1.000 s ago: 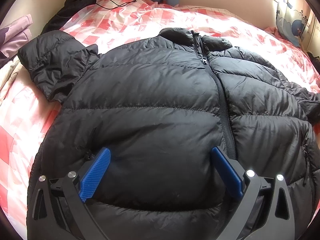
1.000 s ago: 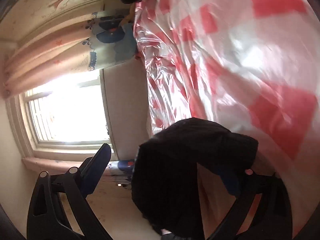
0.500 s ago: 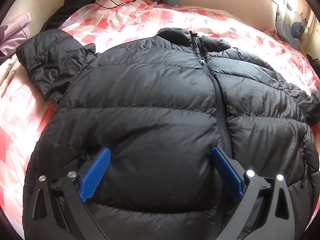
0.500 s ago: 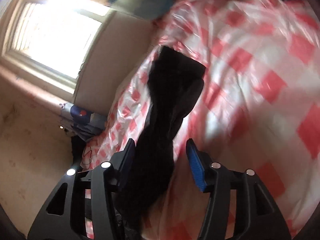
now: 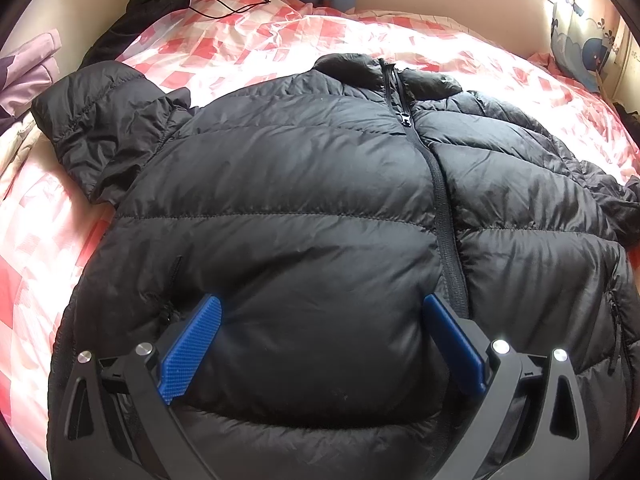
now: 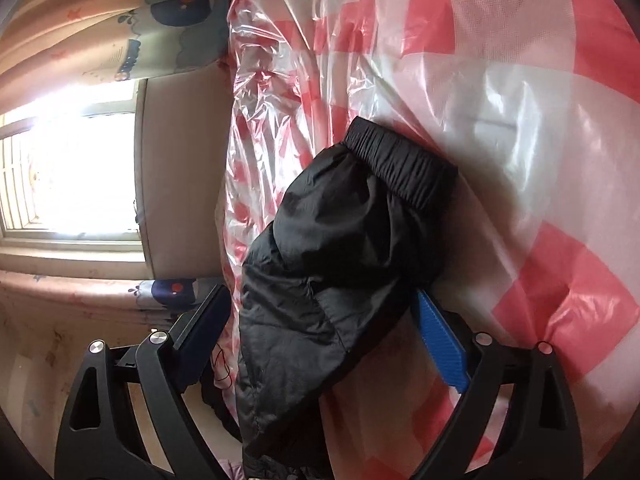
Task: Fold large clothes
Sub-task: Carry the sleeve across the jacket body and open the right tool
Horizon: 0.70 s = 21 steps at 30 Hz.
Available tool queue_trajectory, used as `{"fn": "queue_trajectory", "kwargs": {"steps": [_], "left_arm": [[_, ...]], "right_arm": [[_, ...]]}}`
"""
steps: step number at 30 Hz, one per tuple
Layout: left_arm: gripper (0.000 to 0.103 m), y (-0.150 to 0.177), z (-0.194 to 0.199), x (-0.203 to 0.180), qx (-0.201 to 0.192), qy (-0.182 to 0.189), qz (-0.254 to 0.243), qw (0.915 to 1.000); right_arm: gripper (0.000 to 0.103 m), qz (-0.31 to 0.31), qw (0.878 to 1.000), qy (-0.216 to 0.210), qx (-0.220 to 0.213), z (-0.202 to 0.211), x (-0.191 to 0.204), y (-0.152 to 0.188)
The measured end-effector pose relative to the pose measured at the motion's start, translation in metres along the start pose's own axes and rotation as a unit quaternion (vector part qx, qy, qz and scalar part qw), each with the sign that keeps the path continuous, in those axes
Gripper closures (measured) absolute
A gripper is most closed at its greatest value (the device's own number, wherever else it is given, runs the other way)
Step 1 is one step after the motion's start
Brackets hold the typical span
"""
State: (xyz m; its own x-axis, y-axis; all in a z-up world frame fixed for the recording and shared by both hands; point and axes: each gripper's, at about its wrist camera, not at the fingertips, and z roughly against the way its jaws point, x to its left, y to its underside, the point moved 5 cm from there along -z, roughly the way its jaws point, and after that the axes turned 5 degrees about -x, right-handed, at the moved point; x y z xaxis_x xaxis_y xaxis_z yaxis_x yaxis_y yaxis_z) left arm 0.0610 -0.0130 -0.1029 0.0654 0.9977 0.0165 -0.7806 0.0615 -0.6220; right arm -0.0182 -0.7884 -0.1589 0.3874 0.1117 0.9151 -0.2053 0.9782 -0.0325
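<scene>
One black puffer jacket (image 5: 320, 208) lies zipped and face-up on your bed's red-and-white checked plastic sheet (image 5: 280, 36), beside a bright window (image 6: 68, 168). Your left gripper (image 5: 320, 344) presses into its hem, jaws wide apart. Your right gripper (image 6: 320, 328) is opening around one sleeve (image 6: 340, 264), pads off it.

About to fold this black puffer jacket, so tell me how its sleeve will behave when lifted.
The sleeve probably flops: it sags limp between the right gripper, whose jaws are opening. Its shiny shell looks slippery, so it may slide off the pads. The quilted jacket looks puffy, likely light for its bulk and springy when pressed.
</scene>
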Motion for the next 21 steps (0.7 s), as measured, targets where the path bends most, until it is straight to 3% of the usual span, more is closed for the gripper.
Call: {"fn": "queue_trajectory", "kwargs": {"steps": [4,10,11,12,14,16,18,20,21], "left_arm": [[0.006,0.000,0.001,0.000,-0.001,-0.002,-0.001,1.0000],[0.006,0.000,0.001,-0.001,-0.005,-0.007,-0.008,0.9999],[0.006,0.000,0.002,-0.001,-0.005,-0.009,-0.010,0.9999],[0.006,-0.001,0.002,-0.002,-0.007,-0.012,-0.014,0.9998],[0.006,0.000,0.003,-0.002,-0.010,-0.016,-0.017,0.9997],[0.006,-0.001,0.004,-0.002,-0.014,-0.017,-0.015,0.9996],[0.006,-0.003,0.006,-0.001,-0.022,-0.020,-0.010,0.9995],[0.006,-0.004,0.009,-0.002,-0.028,-0.020,-0.007,0.9994],[0.006,-0.004,0.008,-0.003,-0.029,-0.019,-0.007,0.9994]], "right_arm": [[0.015,0.000,0.999,-0.018,0.046,-0.007,-0.001,0.036],[0.017,-0.001,1.000,0.009,0.009,-0.041,0.002,0.007],[0.035,0.030,0.999,0.017,-0.002,-0.044,0.012,0.001],[0.062,0.066,0.997,0.023,-0.015,-0.045,0.027,-0.004],[0.092,0.130,0.991,0.012,-0.043,-0.040,0.065,-0.013],[0.094,0.192,0.978,-0.009,-0.081,-0.023,0.108,-0.018],[0.096,0.264,0.956,-0.033,-0.120,0.003,0.152,-0.019],[0.096,0.295,0.944,-0.038,-0.144,0.022,0.166,-0.023],[0.096,0.301,0.941,-0.019,-0.154,0.026,0.160,-0.028]]}}
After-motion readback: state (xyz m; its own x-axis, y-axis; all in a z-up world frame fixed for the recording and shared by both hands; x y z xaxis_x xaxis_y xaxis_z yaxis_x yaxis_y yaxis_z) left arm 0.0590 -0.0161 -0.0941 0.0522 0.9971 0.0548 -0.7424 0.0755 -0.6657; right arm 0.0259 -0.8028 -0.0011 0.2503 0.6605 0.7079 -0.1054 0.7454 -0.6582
